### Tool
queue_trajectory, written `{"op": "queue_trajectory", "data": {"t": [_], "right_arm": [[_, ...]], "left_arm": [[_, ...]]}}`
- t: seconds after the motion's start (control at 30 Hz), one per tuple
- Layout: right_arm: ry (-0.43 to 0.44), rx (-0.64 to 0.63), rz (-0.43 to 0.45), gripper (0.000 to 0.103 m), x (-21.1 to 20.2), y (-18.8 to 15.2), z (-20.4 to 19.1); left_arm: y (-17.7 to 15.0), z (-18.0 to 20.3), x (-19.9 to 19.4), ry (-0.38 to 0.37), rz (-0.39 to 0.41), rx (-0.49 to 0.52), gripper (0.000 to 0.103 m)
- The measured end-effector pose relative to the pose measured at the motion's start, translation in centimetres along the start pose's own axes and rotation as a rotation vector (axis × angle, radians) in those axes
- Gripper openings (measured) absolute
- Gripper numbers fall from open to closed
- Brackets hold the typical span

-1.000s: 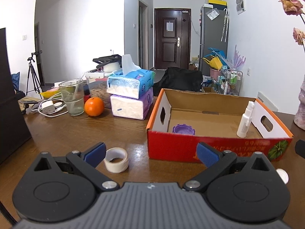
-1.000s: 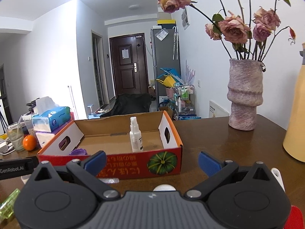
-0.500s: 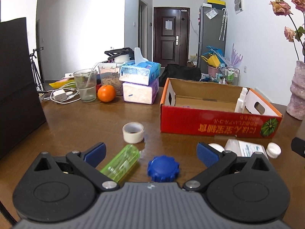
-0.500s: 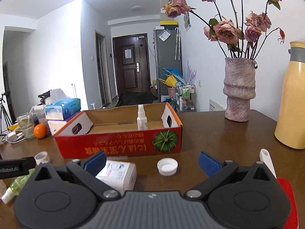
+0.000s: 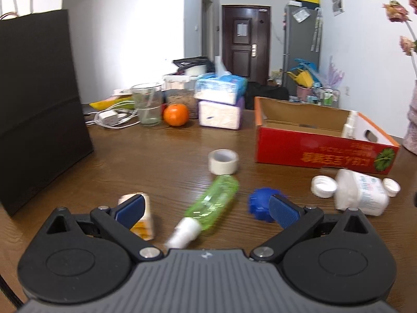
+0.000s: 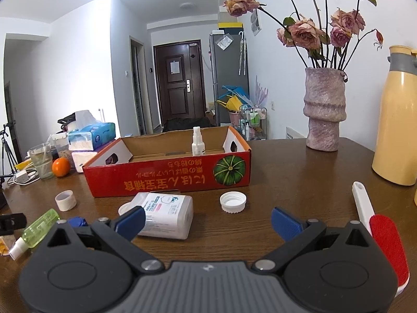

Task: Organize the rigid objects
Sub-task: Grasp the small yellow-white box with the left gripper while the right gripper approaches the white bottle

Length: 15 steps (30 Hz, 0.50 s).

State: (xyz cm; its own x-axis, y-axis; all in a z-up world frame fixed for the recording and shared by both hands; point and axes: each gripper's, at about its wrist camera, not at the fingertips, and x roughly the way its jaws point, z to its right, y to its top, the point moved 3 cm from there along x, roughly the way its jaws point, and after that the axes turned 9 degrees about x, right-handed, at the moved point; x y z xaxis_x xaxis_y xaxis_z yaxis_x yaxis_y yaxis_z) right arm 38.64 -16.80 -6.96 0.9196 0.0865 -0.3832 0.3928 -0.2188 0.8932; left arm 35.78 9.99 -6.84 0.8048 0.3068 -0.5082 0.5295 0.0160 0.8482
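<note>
Both grippers have drawn back from the red cardboard box (image 6: 166,174) since the earlier frames, so more of the loose items on the wooden table (image 6: 286,182) now appear in front of them. The left gripper (image 5: 207,208) is spread wide and grips nothing; the green spray bottle (image 5: 211,206) lies on its side between its fingers, white nozzle toward the camera. A blue cap (image 5: 260,203) sits just behind the right-hand finger, and a small white-and-orange carton (image 5: 143,216) sits partly hidden behind the left-hand one. A roll of tape (image 5: 223,161) stands just beyond the green bottle's far end.

The right gripper (image 6: 208,221) is likewise wide open and empty. A white bottle (image 6: 166,215) lies on its side close to its left finger, with a white cap (image 6: 232,201) just beside it. A red lint brush (image 6: 383,237) with a white handle lies to the right.

Inside the box, a small white spray bottle (image 6: 198,143) stands upright (near the far wall). Around it: tissue packs (image 5: 221,104), an orange (image 5: 176,114), a glass (image 5: 147,104), a black bag (image 5: 36,104), a vase of roses (image 6: 324,109) and a yellow flask (image 6: 396,130).
</note>
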Motion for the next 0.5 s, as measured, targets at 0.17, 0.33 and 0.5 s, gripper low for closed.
{"op": "queue_trajectory", "data": {"t": [0.17, 0.33, 0.5], "right_arm": [[-0.003, 0.013, -0.010, 0.103, 0.2, -0.4, -0.2], [-0.011, 0.005, -0.015, 0.103, 0.4, -0.7, -0.6], [-0.013, -0.001, -0.018, 0.103, 0.6, -1.0, -1.0]], "left_arm": [[-0.3, -2.9, 0.9, 0.049, -0.018, -0.022, 0.103], [-0.6, -4.8, 2.3, 0.089, -0.049, -0.028, 0.103], [-1.3, -6.5, 3.9, 0.131, -0.095, -0.080, 0.103]]}}
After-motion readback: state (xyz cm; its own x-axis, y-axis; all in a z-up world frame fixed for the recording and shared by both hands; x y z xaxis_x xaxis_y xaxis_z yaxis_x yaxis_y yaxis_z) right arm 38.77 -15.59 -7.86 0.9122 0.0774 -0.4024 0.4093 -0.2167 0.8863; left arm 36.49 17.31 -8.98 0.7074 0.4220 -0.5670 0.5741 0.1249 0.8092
